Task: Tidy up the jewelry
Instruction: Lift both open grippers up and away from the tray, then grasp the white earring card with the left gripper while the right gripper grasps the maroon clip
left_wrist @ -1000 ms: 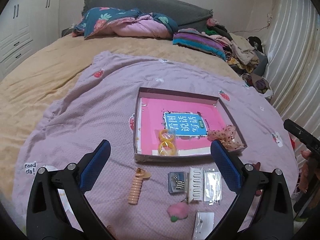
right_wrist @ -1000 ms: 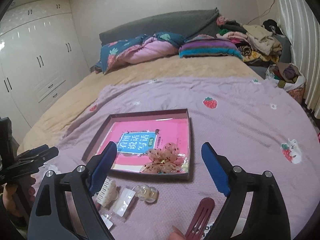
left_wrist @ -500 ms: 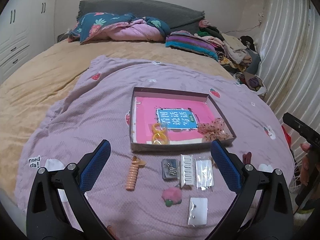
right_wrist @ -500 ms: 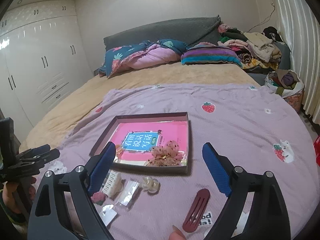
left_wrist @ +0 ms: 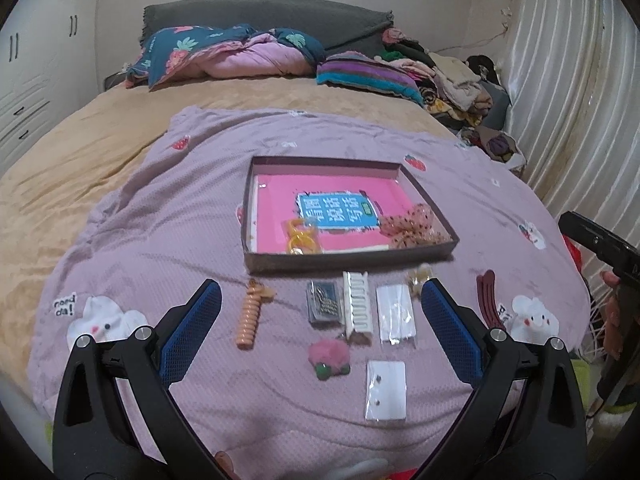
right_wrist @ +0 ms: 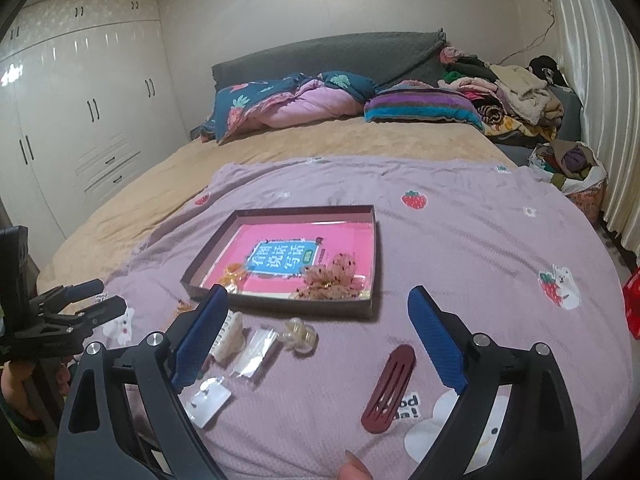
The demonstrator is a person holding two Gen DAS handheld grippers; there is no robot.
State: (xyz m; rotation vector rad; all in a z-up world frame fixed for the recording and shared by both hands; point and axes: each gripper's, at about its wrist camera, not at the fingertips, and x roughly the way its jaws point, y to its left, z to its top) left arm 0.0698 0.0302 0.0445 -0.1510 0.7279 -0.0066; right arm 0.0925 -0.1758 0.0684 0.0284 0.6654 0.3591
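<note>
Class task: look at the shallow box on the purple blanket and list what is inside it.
Inside the box: a pink book lying flat, an orange hair clip and a dotted pink bow on top. Whatever lies beneath the book is covered.

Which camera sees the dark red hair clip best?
The right wrist view: the dark red hair clip lies whole and close between the open tongs. The left wrist view shows it small and slanted near the right edge, beyond its right tong.

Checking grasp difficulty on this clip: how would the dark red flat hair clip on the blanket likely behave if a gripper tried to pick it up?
The dark red hair clip looks thin and rigid, so probably light and stiff. It lies flat on the soft purple blanket, so fingers would likely need to press into the fabric. Its smooth surface may slip.
</note>
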